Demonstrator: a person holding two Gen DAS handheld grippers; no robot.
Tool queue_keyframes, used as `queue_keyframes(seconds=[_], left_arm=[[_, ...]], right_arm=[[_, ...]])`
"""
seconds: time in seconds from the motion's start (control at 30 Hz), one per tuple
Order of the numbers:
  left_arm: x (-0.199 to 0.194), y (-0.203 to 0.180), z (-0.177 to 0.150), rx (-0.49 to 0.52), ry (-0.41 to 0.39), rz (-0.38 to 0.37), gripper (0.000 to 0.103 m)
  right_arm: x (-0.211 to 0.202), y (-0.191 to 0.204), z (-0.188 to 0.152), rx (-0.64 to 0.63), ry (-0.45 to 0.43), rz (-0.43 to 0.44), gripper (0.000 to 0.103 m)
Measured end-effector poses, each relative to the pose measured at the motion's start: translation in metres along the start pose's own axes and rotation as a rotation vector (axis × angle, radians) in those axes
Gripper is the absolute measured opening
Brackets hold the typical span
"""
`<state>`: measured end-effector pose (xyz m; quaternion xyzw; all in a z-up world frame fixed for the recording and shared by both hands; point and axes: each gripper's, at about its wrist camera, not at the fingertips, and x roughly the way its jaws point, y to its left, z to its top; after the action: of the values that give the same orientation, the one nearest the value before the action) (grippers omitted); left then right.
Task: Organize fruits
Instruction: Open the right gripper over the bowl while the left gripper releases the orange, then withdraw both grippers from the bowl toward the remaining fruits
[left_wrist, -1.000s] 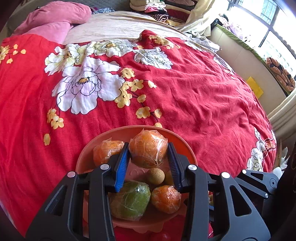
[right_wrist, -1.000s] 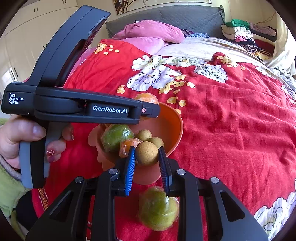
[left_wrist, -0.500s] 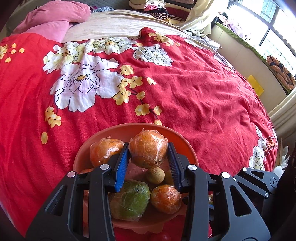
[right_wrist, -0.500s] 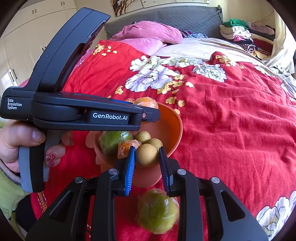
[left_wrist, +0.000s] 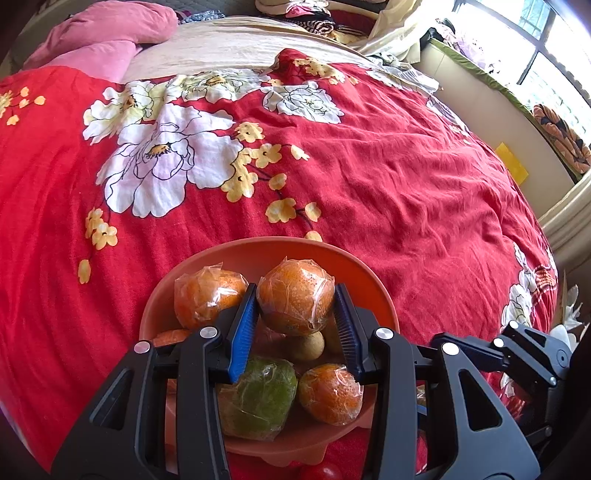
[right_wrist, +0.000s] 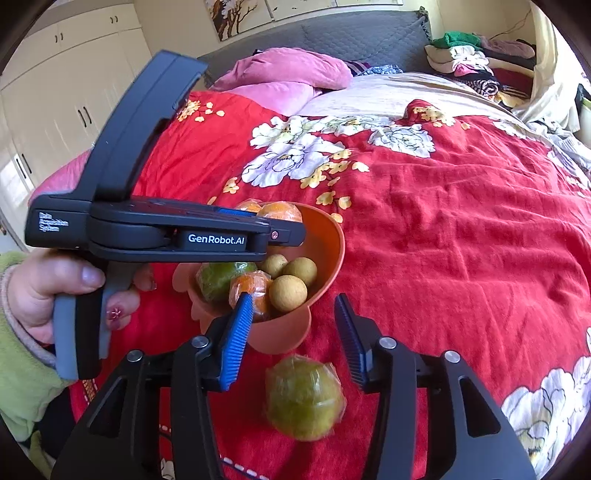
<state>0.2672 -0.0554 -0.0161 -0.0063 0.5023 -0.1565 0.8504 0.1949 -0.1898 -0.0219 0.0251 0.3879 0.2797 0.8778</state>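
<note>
An orange bowl (left_wrist: 373, 291) sits on the red bedspread and also shows in the right wrist view (right_wrist: 328, 254). My left gripper (left_wrist: 295, 310) is shut on a wrapped orange (left_wrist: 295, 299) held just above the bowl. In the bowl lie another wrapped orange (left_wrist: 207, 295), a small wrapped orange (left_wrist: 330, 393), a wrapped green fruit (left_wrist: 258, 398) and brown longans (right_wrist: 288, 293). My right gripper (right_wrist: 293, 314) is open and empty at the bowl's near rim. A wrapped green fruit (right_wrist: 303, 397) lies on the bedspread below it.
The red flowered bedspread (left_wrist: 369, 166) covers the bed. Pink pillows (left_wrist: 99, 48) and piled clothes (right_wrist: 476, 62) lie at the far end. A small red fruit (left_wrist: 319, 472) shows under the bowl's near edge. The left gripper's body (right_wrist: 166, 229) crosses the right wrist view.
My right gripper opened and let go of a longan, which now lies in the bowl. My left gripper still holds the wrapped orange over the bowl.
</note>
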Motion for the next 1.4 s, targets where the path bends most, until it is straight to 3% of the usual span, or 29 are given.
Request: queue_keyframes(seconds=[0.53,0.9,1.17,1.4], left_arm=[[-0.006,0.0,-0.002,-0.008,-0.01,0.002,0.035],[-0.032,-0.004,-0.007,-0.016,-0.058,0.03,0.053],[-0.055,-0.007,-0.022,-0.016,-0.1,0.039,0.071],[-0.073,-0.005,-0.031,-0.028,-0.132,0.053,0.079]], right_arm=[[-0.014,-0.001,-0.004,0.006,-0.016,-0.018,0.056],[-0.028,0.002,-0.005,0.001,-0.035,-0.036,0.069],[-0.041,0.004,-0.008,0.004,-0.048,-0.056,0.075],[-0.051,0.006,-0.01,0.007,-0.064,-0.063,0.081]])
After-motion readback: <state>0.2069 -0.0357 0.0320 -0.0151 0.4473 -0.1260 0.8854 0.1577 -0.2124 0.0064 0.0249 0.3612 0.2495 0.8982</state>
